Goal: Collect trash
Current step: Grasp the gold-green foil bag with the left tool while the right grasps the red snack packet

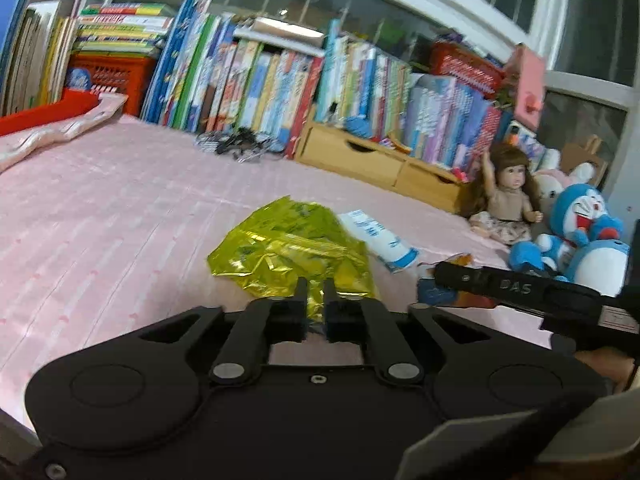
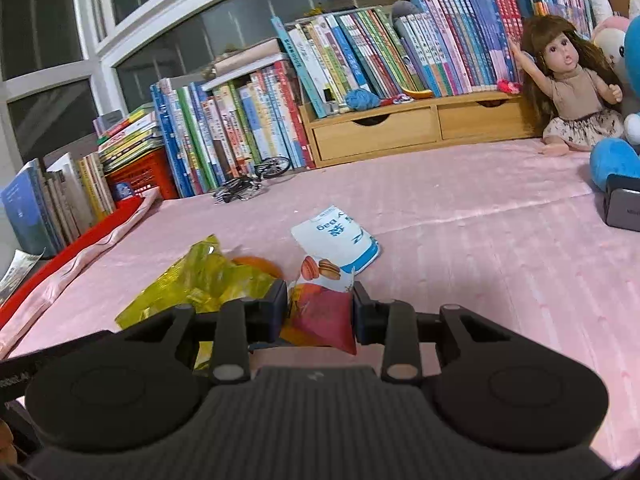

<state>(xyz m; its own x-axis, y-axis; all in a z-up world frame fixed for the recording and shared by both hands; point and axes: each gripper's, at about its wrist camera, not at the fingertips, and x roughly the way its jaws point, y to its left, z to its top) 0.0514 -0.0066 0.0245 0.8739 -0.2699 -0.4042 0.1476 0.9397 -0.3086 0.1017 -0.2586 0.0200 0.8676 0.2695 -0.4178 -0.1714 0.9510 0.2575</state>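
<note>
On the pink bed sheet a crumpled yellow foil wrapper lies with its near edge pinched in my left gripper, which is shut on it. Just right of it lies a white and blue bag. In the right wrist view my right gripper holds a red and white macaron snack packet; both pads touch its sides. The yellow wrapper is to its left, over something orange. The white and blue bag lies just beyond. One finger of the right gripper reaches in from the right.
Rows of books and a wooden drawer unit line the far side under a window. A doll and blue plush toys sit at the right. A toy bicycle, a grey device and a folded red-edged quilt are also here.
</note>
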